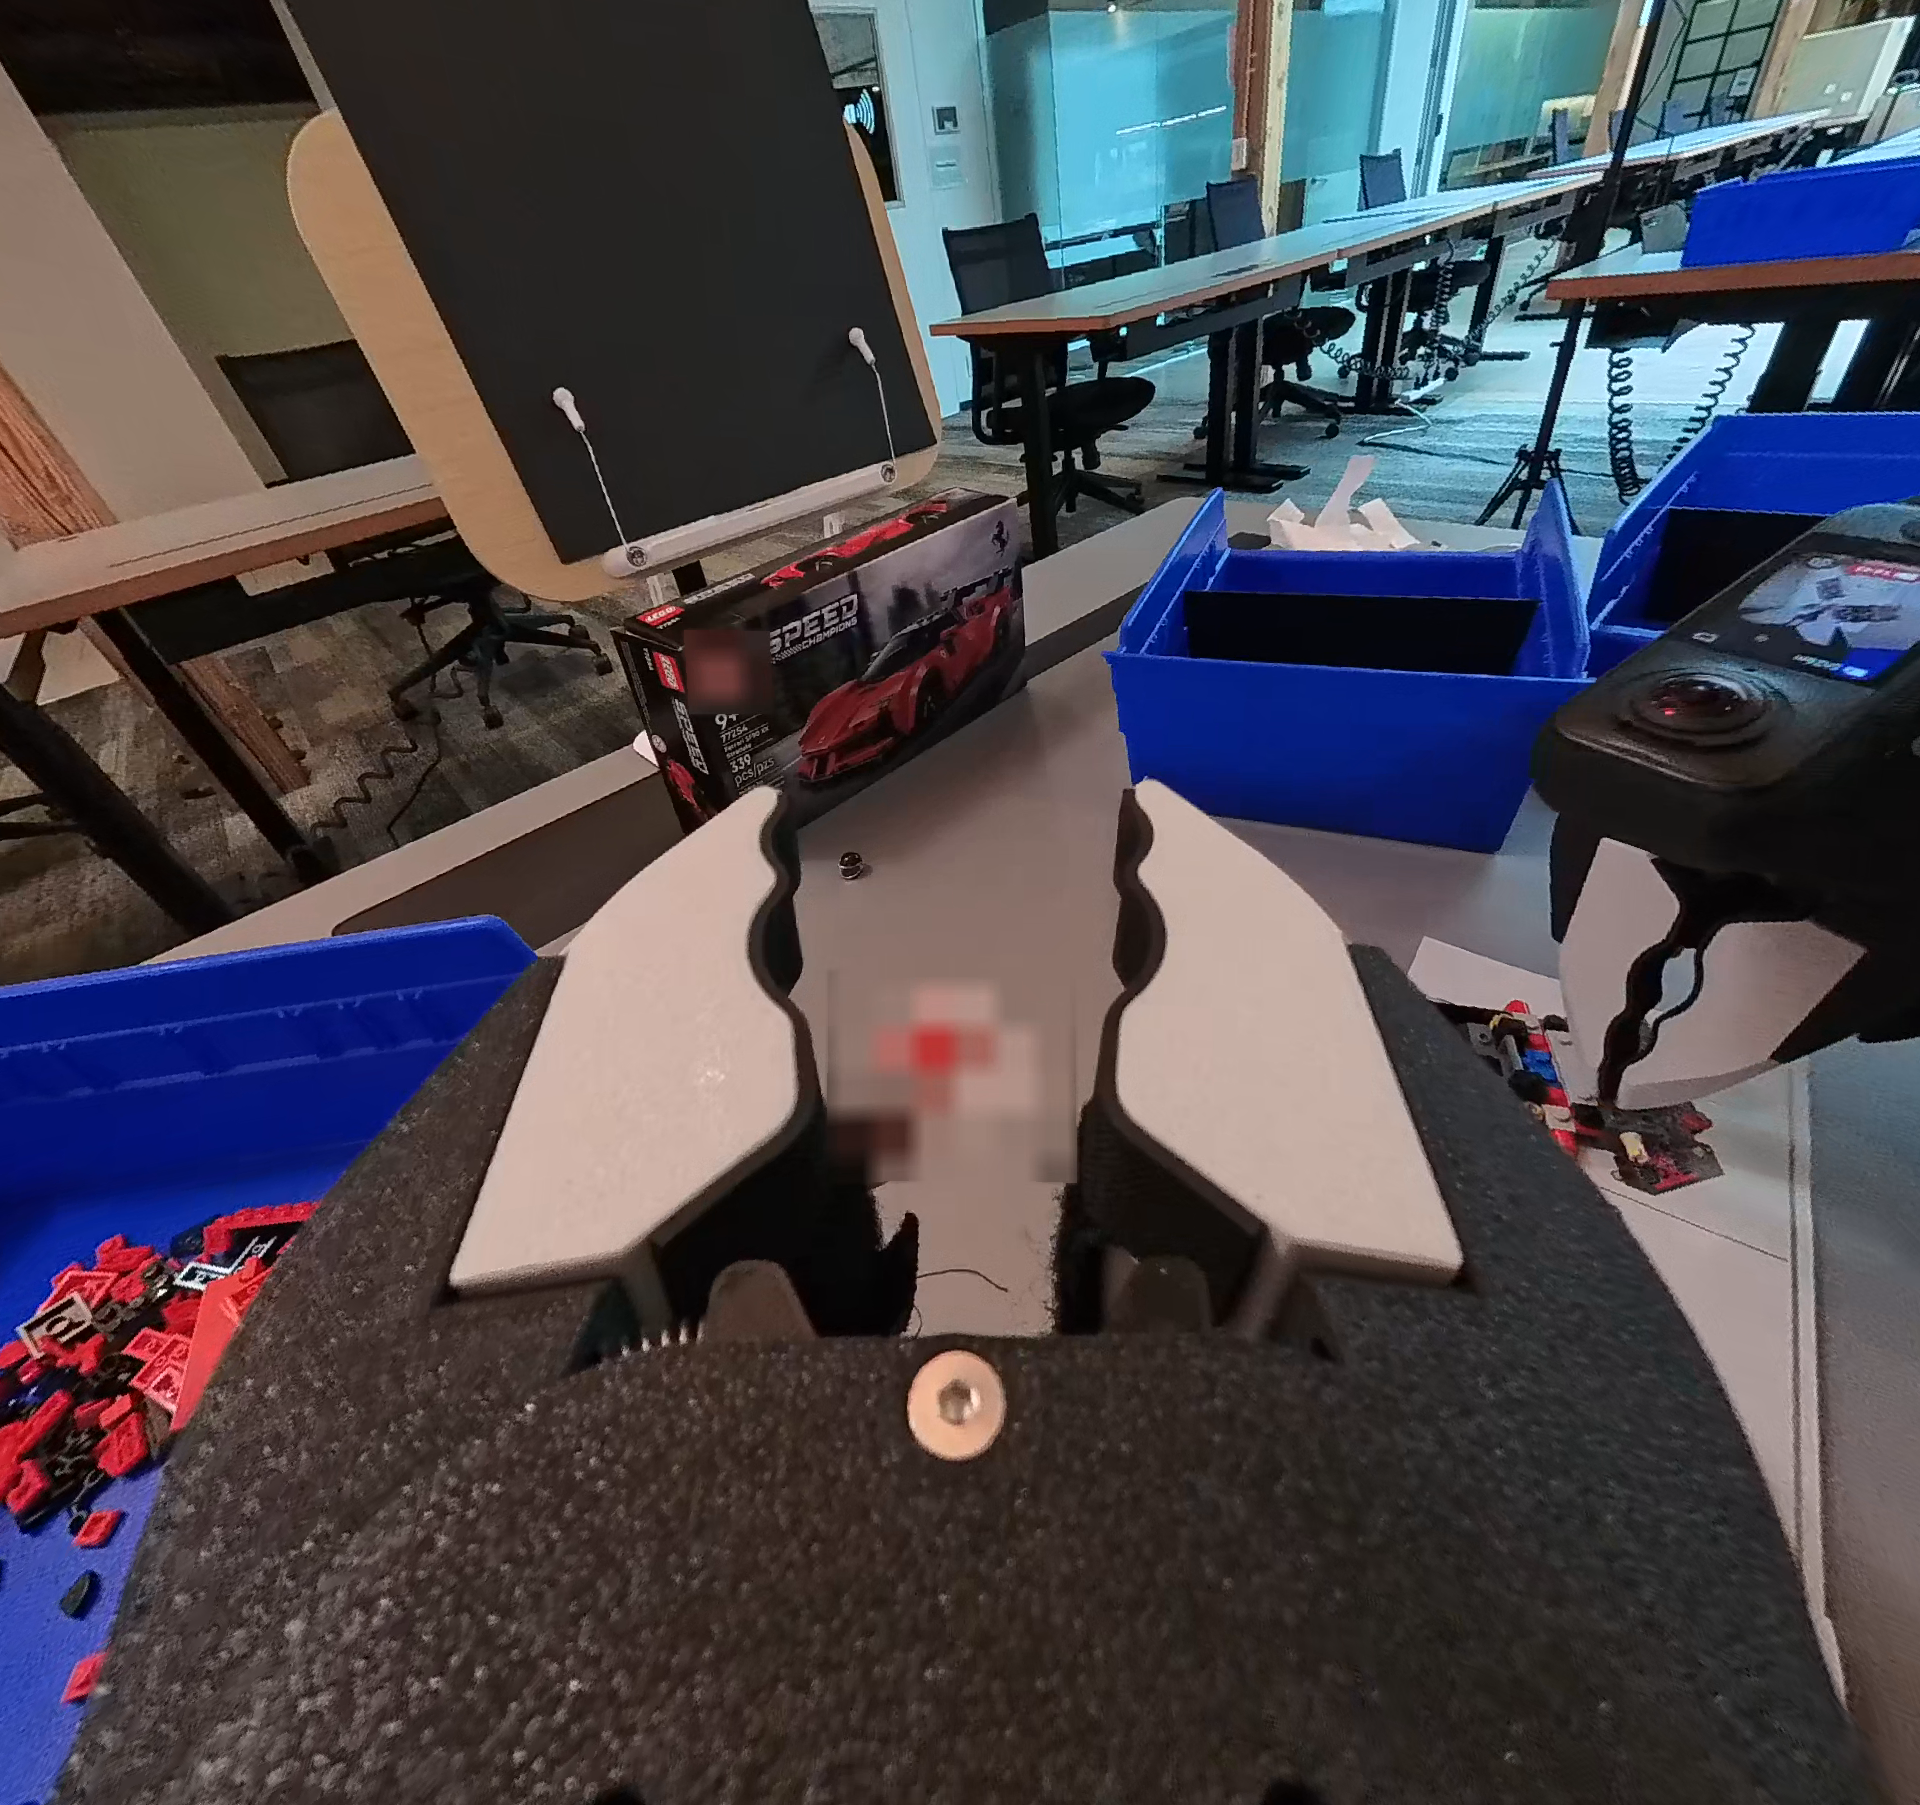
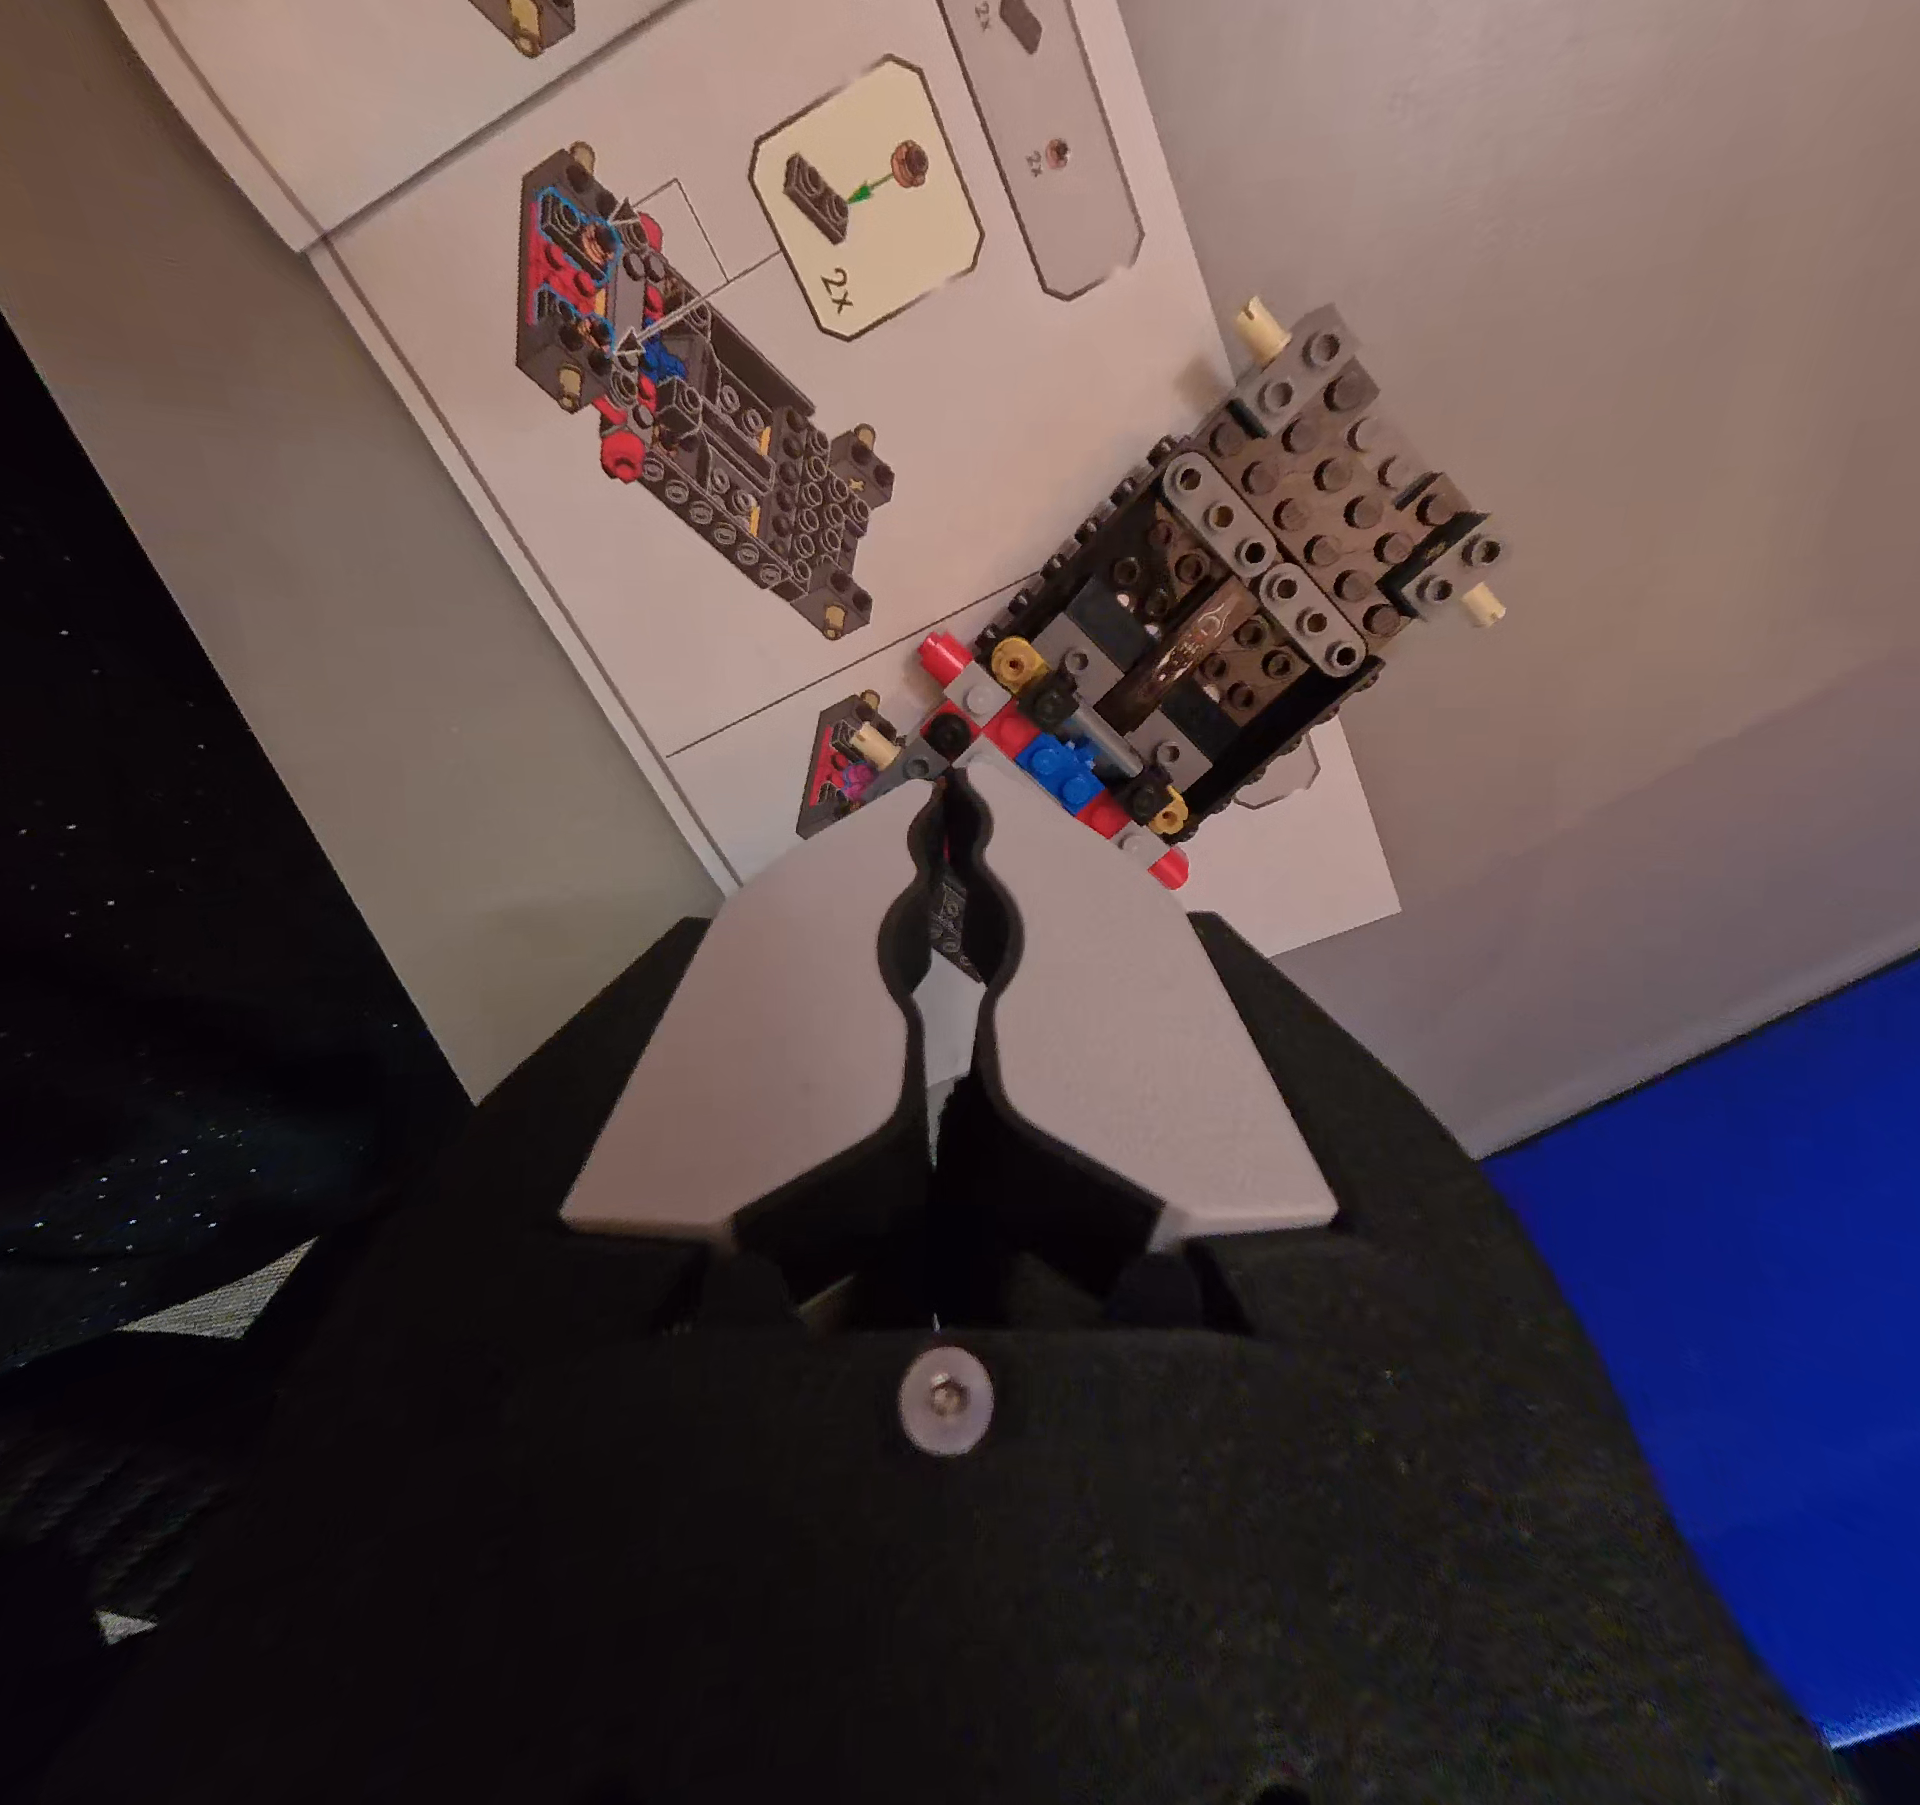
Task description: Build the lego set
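The partly built Lego car chassis (image 2: 1247,560) is black and grey with red, blue and yellow pieces at its near end, and it lies on the open instruction booklet (image 2: 436,93). My right gripper (image 2: 951,787) is shut, with its tips down on the chassis's near red and grey end. A sliver of red shows between the tips; I cannot tell whether a piece is pinched there. The left wrist view shows the right gripper (image 1: 1608,1095) on the chassis (image 1: 1631,1147). My left gripper (image 1: 951,815) is open and empty above the table, left of the chassis. A small black round piece (image 1: 852,863) lies beyond its tips.
A blue bin (image 1: 208,1028) at the left holds several loose red and black pieces (image 1: 94,1360). The Lego set box (image 1: 831,675) stands at the back. Blue bins (image 1: 1330,747) with black dividers stand at the back right. A blue bin edge (image 2: 1714,1288) lies right of the booklet. Across from one pair of fingers to the other is roughly 25 cm.
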`<state>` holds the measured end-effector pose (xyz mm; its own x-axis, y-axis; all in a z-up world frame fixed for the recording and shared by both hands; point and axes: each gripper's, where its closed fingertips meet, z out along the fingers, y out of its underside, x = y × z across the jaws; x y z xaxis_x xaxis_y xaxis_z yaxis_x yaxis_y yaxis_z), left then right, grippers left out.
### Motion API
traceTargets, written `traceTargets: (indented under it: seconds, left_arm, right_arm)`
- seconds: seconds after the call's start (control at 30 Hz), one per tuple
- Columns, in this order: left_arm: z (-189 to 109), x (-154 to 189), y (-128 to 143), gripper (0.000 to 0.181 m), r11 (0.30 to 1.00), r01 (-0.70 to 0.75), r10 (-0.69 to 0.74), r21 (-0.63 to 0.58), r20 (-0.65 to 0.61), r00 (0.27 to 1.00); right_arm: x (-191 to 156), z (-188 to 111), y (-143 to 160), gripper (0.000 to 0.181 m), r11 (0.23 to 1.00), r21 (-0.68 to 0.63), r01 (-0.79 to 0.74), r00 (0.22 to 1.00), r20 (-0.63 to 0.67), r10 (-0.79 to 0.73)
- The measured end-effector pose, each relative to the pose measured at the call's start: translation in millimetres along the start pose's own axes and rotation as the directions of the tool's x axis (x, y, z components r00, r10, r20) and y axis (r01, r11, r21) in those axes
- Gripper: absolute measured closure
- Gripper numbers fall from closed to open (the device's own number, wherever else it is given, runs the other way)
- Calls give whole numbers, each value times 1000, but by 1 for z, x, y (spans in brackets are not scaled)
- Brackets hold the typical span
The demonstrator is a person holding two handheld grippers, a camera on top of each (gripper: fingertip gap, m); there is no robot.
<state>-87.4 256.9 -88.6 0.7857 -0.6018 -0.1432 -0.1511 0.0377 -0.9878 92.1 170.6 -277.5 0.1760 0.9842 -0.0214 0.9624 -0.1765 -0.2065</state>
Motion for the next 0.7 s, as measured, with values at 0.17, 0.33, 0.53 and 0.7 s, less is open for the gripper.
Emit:
traceTargets:
  seconds: [0.17,0.33,0.53,0.7]
  left_arm:
    - [1,4,1,126,1000,-5,5,-3,-18,1000]
    - [3,0,6,126,1000,-8,8,-12,-16,1000]
    - [8,-4,16,127,999,14,-14,-37,-15,1000]
    - [10,-3,19,129,999,29,-31,-42,-30,999]
  right_arm:
    - [-2,1,-4,181,999,44,-23,1000,3,23]
    - [-2,-7,-11,181,988,155,3,1000,11,-5]
    - [21,-78,-45,181,794,607,20,985,-148,88]
    - [34,-127,-50,80,519,853,57,935,-228,272]
